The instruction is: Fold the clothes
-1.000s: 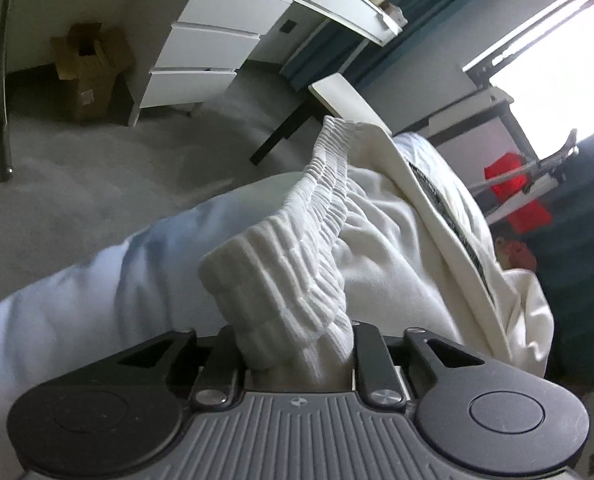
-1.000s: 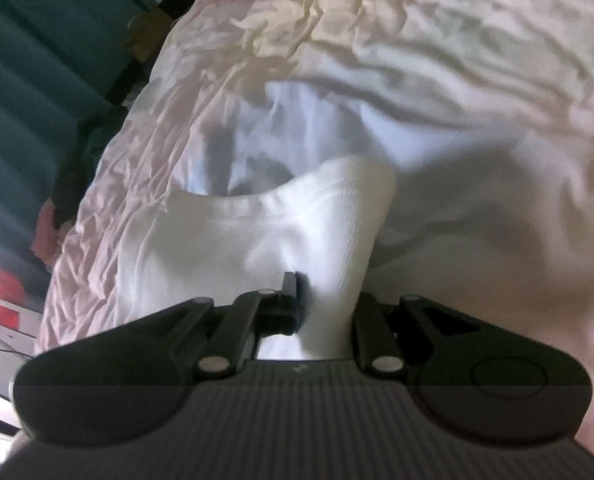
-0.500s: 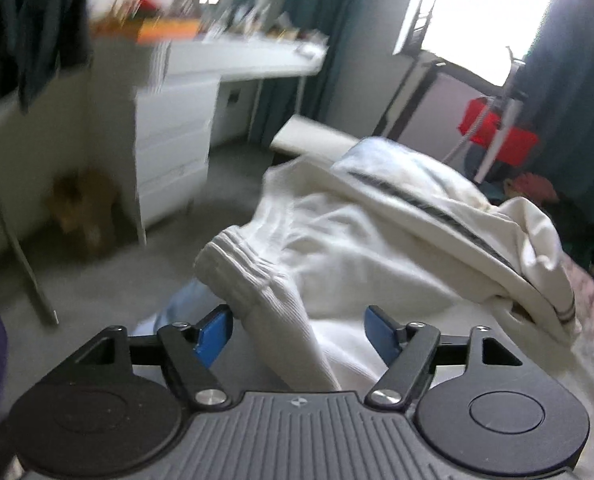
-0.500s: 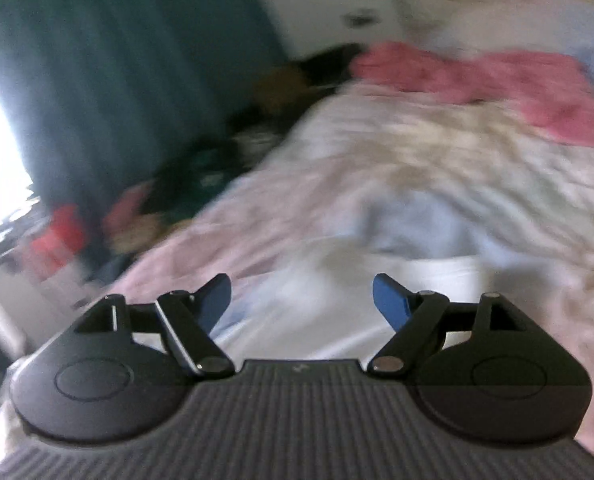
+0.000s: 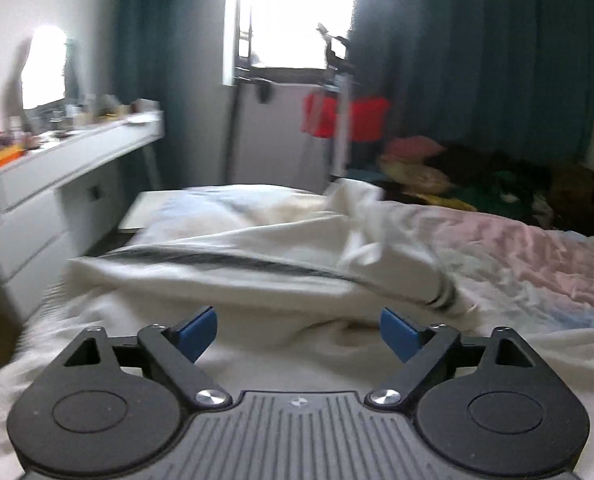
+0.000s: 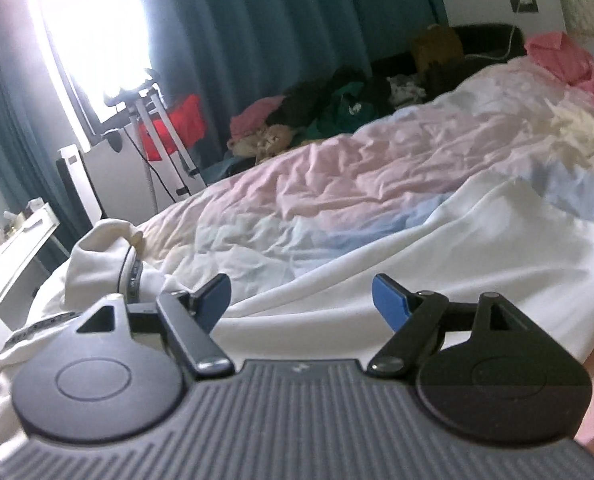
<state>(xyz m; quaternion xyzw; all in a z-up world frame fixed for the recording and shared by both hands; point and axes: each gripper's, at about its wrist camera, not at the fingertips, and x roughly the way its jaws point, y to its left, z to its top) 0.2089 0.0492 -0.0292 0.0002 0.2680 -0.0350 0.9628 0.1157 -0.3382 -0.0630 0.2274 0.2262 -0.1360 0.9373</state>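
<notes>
A cream garment [image 5: 217, 280] with a dark striped band lies rumpled on the bed, just beyond my left gripper [image 5: 297, 332]. The left jaws are opening, and nothing sits between the blue pads [image 5: 197, 332]. In the right wrist view the same cream garment [image 6: 97, 256] bunches at the left. A smooth white cloth [image 6: 437, 256] spreads over the bed below and ahead of my right gripper [image 6: 301, 300]. That gripper is open and holds nothing. Motion blurs the left view.
The bed has a crumpled pastel pink and blue cover [image 6: 337, 168]. A white dresser [image 5: 57, 184] with clutter on top stands left of the bed. A tripod stand [image 5: 345, 120] with something red is by the window. Piled clothes [image 6: 337, 108] lie beside the far side, a pink garment [image 6: 557, 52] at the head.
Both grippers let go of the white fabric they were pinching and opened wide. Both rolled back to level and lifted away, so each view now looks across the bed.
</notes>
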